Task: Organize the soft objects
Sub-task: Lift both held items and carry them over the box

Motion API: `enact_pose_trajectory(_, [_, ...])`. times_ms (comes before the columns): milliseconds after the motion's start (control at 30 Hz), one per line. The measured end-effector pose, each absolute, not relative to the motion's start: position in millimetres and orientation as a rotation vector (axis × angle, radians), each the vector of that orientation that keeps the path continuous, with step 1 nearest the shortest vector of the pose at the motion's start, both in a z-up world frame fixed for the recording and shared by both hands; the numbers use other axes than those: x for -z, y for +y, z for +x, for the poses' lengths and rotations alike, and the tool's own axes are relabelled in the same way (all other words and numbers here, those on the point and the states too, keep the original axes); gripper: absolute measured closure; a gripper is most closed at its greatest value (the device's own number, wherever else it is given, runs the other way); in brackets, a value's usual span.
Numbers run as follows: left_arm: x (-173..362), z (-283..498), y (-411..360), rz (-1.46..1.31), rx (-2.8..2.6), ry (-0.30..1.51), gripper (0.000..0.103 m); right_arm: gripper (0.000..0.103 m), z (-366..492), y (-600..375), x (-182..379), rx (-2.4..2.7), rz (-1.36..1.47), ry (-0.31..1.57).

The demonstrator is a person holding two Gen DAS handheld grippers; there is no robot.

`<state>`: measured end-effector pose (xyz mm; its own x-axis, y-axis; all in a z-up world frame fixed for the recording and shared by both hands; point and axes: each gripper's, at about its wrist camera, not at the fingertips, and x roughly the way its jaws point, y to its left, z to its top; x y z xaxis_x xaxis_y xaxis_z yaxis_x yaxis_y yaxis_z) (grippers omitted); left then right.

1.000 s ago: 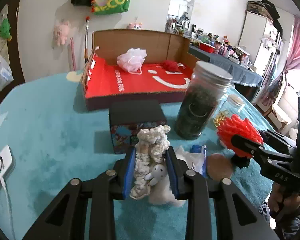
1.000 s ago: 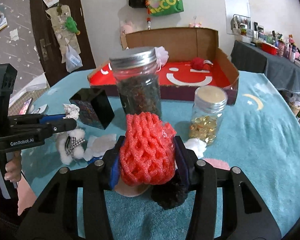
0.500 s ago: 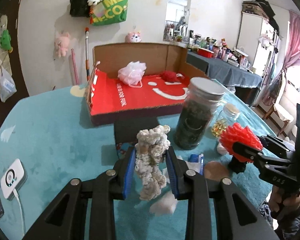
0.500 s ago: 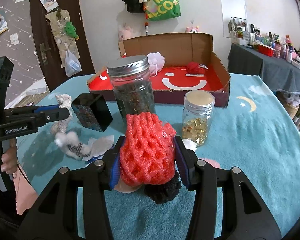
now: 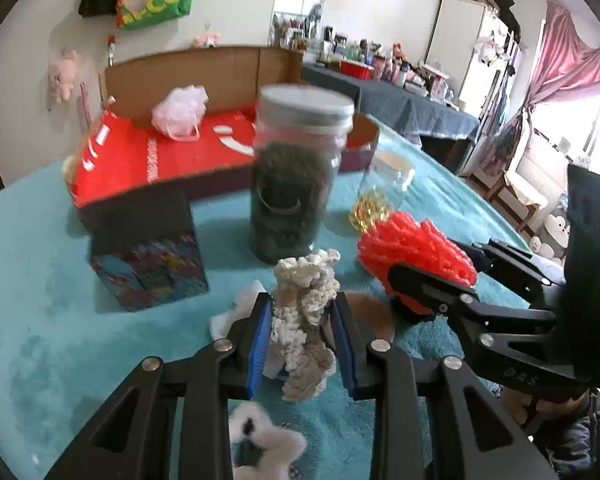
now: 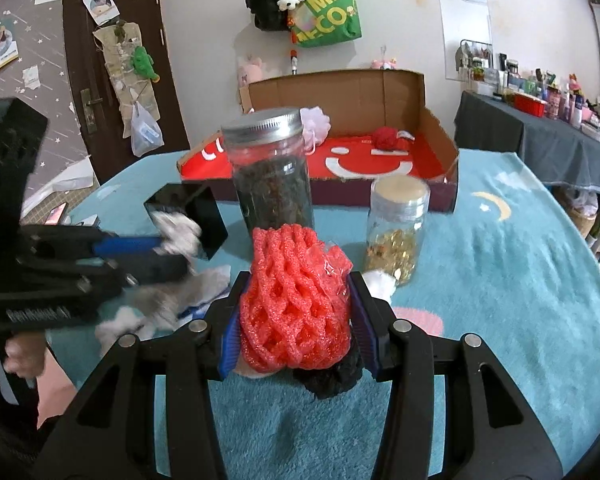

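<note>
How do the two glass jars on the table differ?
The tall jar has a grey metal screw lid and dark contents; the short jar has a pale flat lid and golden contents. The tall jar stands left of the short jar in the right wrist view. Both are clear glass, upright, lidded, in front of the box.

You held a cream and beige knitted piece [image 5: 304,320] and a bright red foam net [image 6: 294,304]. The box [image 6: 388,164] had a red floor with a white smile. The cloth [image 6: 500,280] was teal with a yellow moon.
</note>
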<state>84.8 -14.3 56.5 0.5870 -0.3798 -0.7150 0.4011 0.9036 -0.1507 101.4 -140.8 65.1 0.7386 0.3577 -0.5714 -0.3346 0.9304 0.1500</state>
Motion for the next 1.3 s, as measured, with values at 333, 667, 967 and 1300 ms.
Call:
enact_pose_trajectory(333, [-52,87,-16,0.009,0.459,0.834,0.071,0.058,99,-139,-63,-0.384,0.029,0.624])
enact_pose_trajectory(667, [-58,86,0,-0.014,0.432,0.817,0.072,0.058,96,-145,-70,-0.371,0.038,0.603])
enact_pose_trajectory(967, [-63,84,25,-0.058,0.392,0.815,0.072,0.058,95,-160,-75,-0.357,0.074,0.599])
enact_pose_trajectory(1300, [-60,82,68,-0.091,0.291,0.832,0.072,0.058,100,-191,-76,-0.314,0.136,0.626])
